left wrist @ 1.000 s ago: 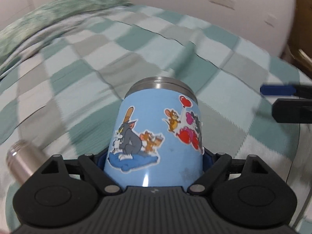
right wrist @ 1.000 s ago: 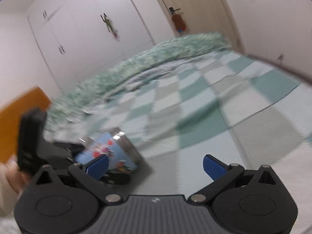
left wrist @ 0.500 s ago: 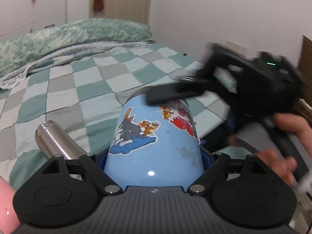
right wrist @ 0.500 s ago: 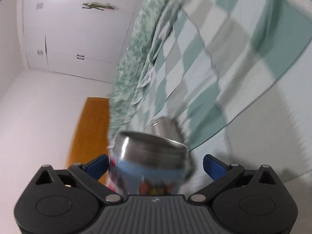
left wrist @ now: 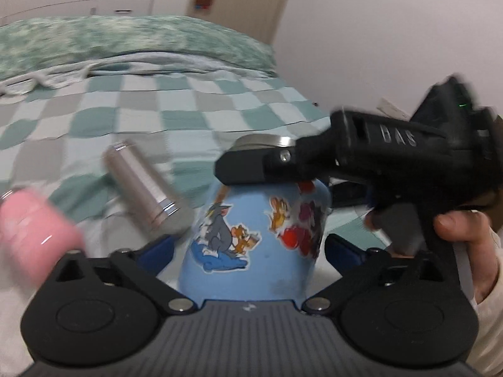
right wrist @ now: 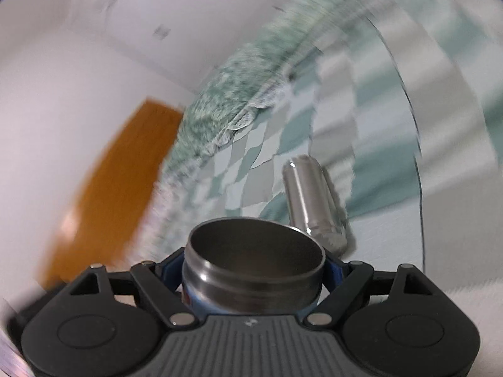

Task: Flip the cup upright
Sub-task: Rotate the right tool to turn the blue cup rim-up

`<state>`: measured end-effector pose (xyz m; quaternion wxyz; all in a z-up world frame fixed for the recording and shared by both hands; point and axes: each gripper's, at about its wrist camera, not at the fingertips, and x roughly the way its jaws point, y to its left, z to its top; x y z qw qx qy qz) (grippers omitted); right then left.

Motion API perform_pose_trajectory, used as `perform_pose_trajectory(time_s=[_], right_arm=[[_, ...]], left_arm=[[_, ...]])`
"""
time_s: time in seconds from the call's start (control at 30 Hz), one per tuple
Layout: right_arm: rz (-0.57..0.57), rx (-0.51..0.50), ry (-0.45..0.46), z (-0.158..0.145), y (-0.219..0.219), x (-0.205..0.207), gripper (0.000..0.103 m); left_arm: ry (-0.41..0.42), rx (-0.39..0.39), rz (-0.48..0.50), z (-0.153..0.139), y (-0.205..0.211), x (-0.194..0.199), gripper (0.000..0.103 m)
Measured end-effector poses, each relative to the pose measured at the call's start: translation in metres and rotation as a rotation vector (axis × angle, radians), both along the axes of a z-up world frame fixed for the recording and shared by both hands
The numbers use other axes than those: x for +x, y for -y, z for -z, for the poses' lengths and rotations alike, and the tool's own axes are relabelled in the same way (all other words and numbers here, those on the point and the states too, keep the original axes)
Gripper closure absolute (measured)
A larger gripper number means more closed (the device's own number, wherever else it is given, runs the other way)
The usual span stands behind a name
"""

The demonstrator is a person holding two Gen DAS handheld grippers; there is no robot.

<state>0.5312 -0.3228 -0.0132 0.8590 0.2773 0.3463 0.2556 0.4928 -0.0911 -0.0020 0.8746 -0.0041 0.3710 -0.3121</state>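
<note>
Gripping the cup (right wrist: 254, 270) near its steel rim, our right gripper (right wrist: 254, 278) jaws pinch it; our left gripper (left wrist: 248, 251) jaws stand spread beside its blue, cartoon-stickered body.

Black left gripper (left wrist: 248, 248), blue pads, cream sleeve (left wrist: 484, 323)

- My right gripper (right wrist: 253, 262) has its blue fingers (right wrist: 333, 270) pressed on both sides of the cup (right wrist: 253, 270), whose steel mouth faces my camera.
- At one o'clock, a steel cylinder (right wrist: 312, 201) lies on the checked bed (right wrist: 408, 100), just beyond the cup.
- Background is motion-blurred.
</note>
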Motion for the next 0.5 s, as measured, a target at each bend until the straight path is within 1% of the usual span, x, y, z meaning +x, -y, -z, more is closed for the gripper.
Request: perform_pose_trajectory(time_s=[0.03, 0.1, 0.17, 0.2, 0.27, 0.33, 0.37, 0.4, 0.43, 0.5], right_arm=[[-0.009, -0.103, 0.062, -0.01, -0.017, -0.01, 0.019], [-0.023, -0.269, 0.167, -0.019, -0.048, -0.028, 0.02], [-0.038, -0.396, 0.257, -0.021, -0.075, -0.042, 0.02], [-0.053, -0.461, 0.305, -0.019, -0.09, -0.047, 0.02], [-0.077, -0.541, 0.331, -0.009, -0.113, -0.05, 0.02], [-0.104, -0.606, 0.299, 0.007, -0.131, -0.046, 0.02], [-0.115, -0.627, 0.284, 0.017, -0.137, -0.044, 0.019], [-0.109, -0.617, 0.335, 0.02, -0.136, -0.051, 0.019], [-0.111, -0.636, 0.345, 0.02, -0.142, -0.051, 0.019], [-0.103, -0.648, 0.323, 0.016, -0.145, -0.05, 0.019]], left_arm=[[0.009, 0.015, -0.024, 0.002, -0.008, -0.007, 0.0], [-0.001, 0.042, -0.09, 0.012, -0.03, -0.026, 0.0], [-0.017, 0.05, -0.178, 0.023, -0.053, -0.045, 0.0], [-0.007, 0.068, -0.231, 0.026, -0.063, -0.054, 0.0], [0.047, 0.123, -0.325, 0.031, -0.077, -0.072, 0.0], [0.086, 0.157, -0.401, 0.034, -0.085, -0.085, 0.0], [0.096, 0.16, -0.423, 0.034, -0.088, -0.088, 0.0], [0.097, 0.155, -0.438, 0.035, -0.092, -0.092, 0.0], [0.092, 0.152, -0.446, 0.036, -0.094, -0.094, 0.0], [0.092, 0.151, -0.463, 0.035, -0.096, -0.099, 0.0]])
